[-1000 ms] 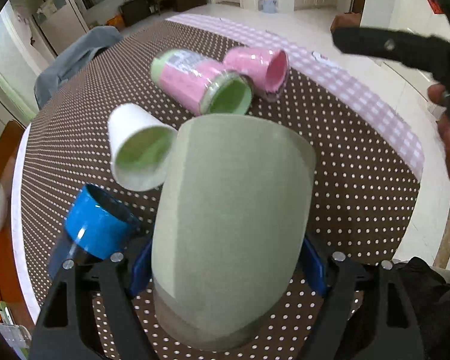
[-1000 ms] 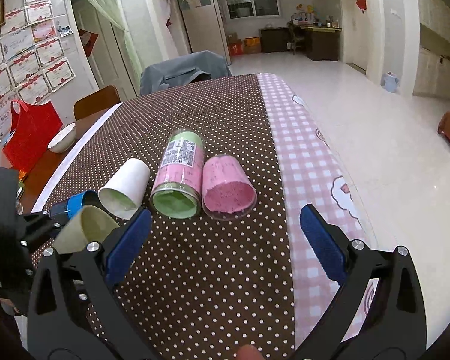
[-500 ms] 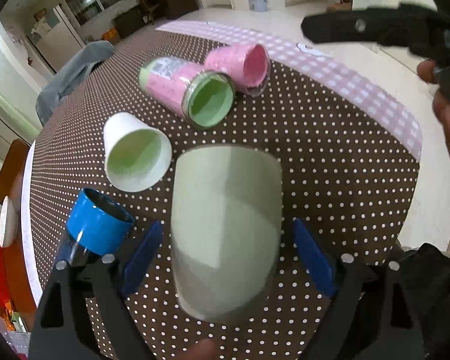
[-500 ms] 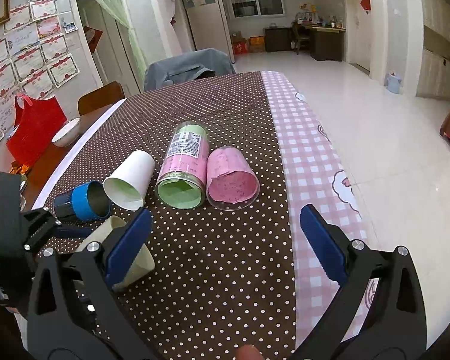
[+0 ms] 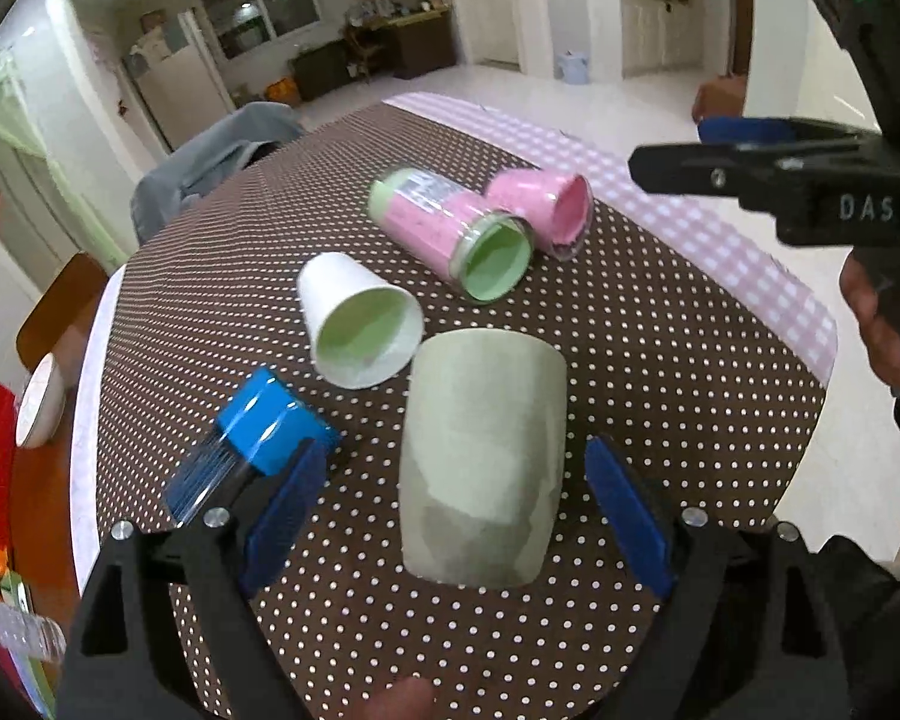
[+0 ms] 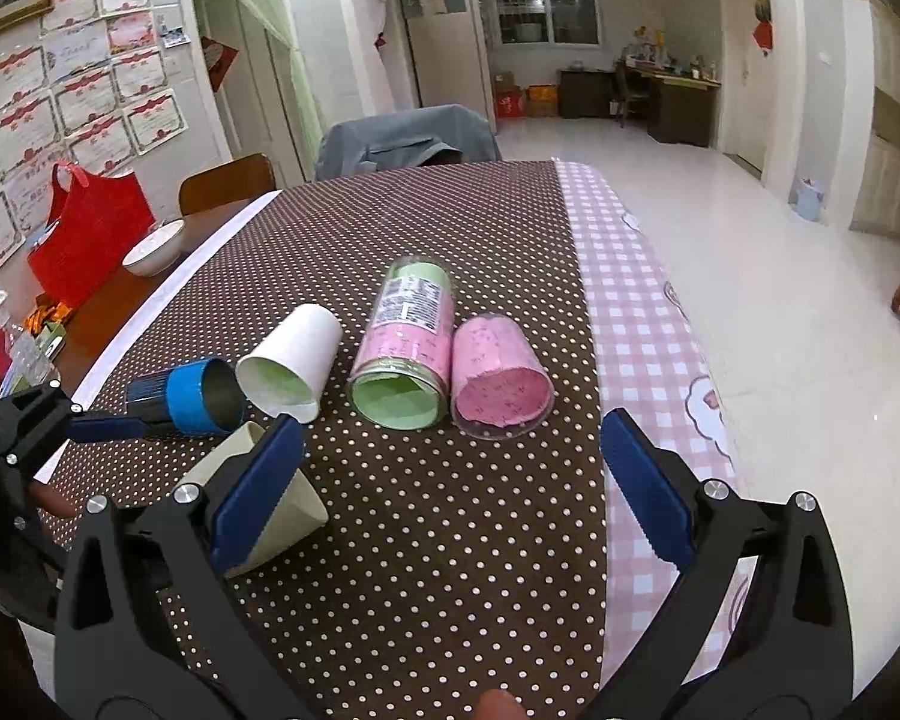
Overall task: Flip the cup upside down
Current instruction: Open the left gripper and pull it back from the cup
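My left gripper (image 5: 456,501) is spread wide, its blue pads standing clear on either side of the sage-green cup (image 5: 483,462) and touching neither wall — released, I judge, because the cup now sits on the dotted tablecloth (image 5: 660,360) by its own weight. The cup looks inverted: its flat closed base faces up and away from me, and the wider mouth end seems to be down on the cloth, though the rim itself is hard to make out. If so, the flip of this one is done and the pads only need to draw back without nudging it. Just beyond the cup and to its left lies a white paper cup (image 5: 357,321) on its side, mouth toward me; a blue-banded metal tumbler (image 5: 255,435) lies just beside my left pad, close enough to be clipped on the way out. Farther beyond the cup lie a pink tumbler with a green lining (image 5: 450,234) and, touching it, a pink cup (image 5: 546,210) — all on their sides, so more flipping may be left. My right gripper (image 6: 450,480) is also open and empty, hovering to the right of the sage-green cup, which its own left pad partly hides. A white bowl (image 6: 150,249) and a red bag (image 6: 87,240) sit far off to the left of the cup, out of the way.
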